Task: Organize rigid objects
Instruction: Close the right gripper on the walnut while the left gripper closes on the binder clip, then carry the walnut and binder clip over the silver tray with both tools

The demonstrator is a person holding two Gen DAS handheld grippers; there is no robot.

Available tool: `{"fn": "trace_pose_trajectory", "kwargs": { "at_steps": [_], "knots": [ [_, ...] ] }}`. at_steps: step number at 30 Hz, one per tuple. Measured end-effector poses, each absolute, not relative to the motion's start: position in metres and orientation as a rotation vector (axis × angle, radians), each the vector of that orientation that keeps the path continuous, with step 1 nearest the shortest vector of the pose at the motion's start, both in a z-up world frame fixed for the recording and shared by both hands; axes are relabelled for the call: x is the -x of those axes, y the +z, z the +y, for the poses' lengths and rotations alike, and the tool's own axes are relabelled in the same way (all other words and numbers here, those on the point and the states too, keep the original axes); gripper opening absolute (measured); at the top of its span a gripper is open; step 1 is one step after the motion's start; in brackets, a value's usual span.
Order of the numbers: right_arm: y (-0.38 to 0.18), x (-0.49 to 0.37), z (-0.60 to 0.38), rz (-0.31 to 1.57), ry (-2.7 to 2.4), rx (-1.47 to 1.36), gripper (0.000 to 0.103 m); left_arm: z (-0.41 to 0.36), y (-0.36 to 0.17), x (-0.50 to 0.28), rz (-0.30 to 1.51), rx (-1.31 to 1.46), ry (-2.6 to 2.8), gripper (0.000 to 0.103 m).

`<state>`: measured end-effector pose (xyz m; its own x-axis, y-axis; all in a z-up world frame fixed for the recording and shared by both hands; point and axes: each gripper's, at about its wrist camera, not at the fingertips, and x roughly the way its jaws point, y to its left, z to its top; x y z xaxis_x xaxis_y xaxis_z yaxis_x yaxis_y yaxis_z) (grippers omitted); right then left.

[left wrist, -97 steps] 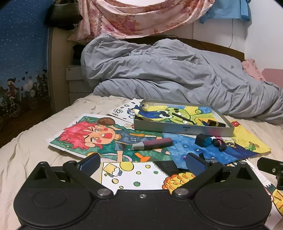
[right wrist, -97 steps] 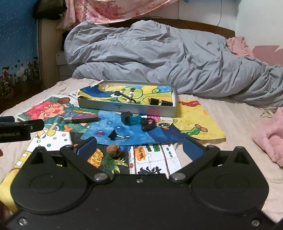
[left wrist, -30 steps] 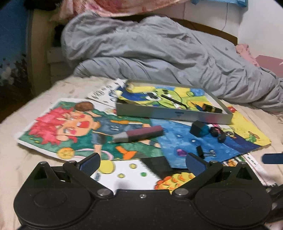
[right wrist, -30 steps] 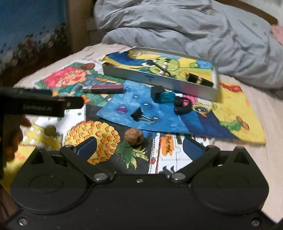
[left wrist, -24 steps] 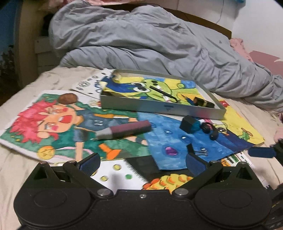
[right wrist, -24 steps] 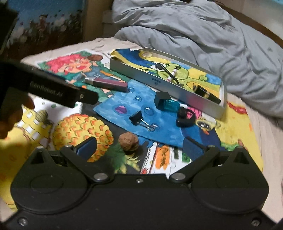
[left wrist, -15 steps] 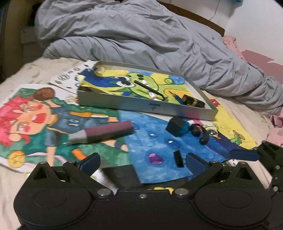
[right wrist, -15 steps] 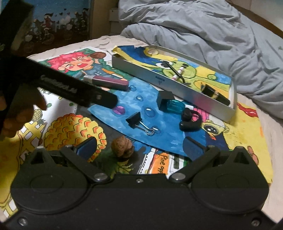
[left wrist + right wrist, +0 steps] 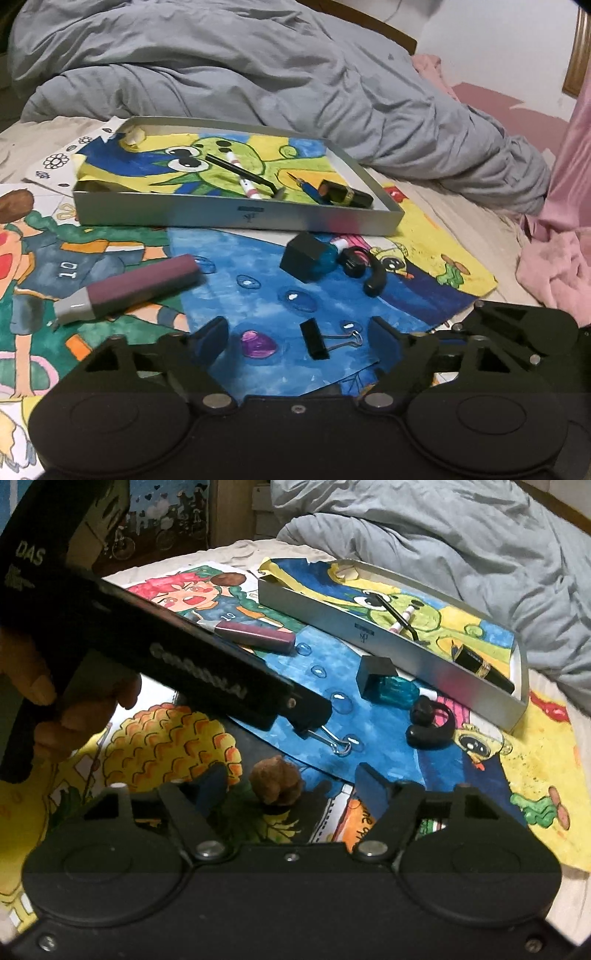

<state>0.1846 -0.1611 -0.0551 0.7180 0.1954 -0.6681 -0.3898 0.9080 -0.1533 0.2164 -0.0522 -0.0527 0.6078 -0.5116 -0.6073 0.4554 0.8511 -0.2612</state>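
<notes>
Bed (image 9: 491, 229) with beige sheet, grey duvet (image 9: 258, 74) bunched at the far end, pink cloth (image 9: 565, 229) at right. Coloured drawings (image 9: 229, 280) were spread over the sheet; a shallow metal tray (image 9: 236, 218) sat on them holding tweezers, a pen, a pencil and a black-gold lipstick tube.

Binder clip (image 9: 314, 339) lay on the blue drawing, black body toward the left tool, wire handles flat and pointing right in the left wrist view. Purple marker (image 9: 129, 288) lay well left of it, grey tip toward near-left, long axis diagonal. Teal bottle with black cap (image 9: 310, 258) and black earpiece (image 9: 364, 269) sat between clip and tray.

Left tool (image 9: 299, 338) was wide open, low over the drawing, fingers either side of the clip, not touching it. In the right wrist view its tip hid the clip's body.

Right tool (image 9: 291, 781) was wide open, holding nothing, walnut (image 9: 277, 781) lying between its fingers on the pineapple drawing.
</notes>
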Motion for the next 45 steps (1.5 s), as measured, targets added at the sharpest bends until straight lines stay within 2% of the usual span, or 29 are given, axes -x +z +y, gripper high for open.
{"fn": "trace_pose_trajectory", "kwargs": {
  "at_steps": [6,11,21,36,45],
  "knots": [
    [-0.054,-0.184,-0.163,0.715,0.343,0.279,0.050,-0.061,-0.057,-0.219,0.755,0.064,-0.594,0.049],
    [-0.053,-0.186,-0.166,0.728,0.347,0.268,0.047,-0.066,-0.059,-0.222,0.793,0.052,-0.631,0.045],
    [-0.051,-0.186,-0.171,0.743,0.347,0.238,0.022,-0.066,-0.061,-0.227,0.829,0.043,-0.638,0.013],
    [-0.040,-0.162,-0.186,0.733,0.337,0.208,0.021,-0.079,-0.051,-0.220,0.821,-0.016,-0.607,0.009],
    [-0.015,-0.150,-0.213,0.627,0.264,0.150,0.021,-0.072,-0.029,-0.213,0.758,-0.002,-0.557,0.009]
  ]
}}
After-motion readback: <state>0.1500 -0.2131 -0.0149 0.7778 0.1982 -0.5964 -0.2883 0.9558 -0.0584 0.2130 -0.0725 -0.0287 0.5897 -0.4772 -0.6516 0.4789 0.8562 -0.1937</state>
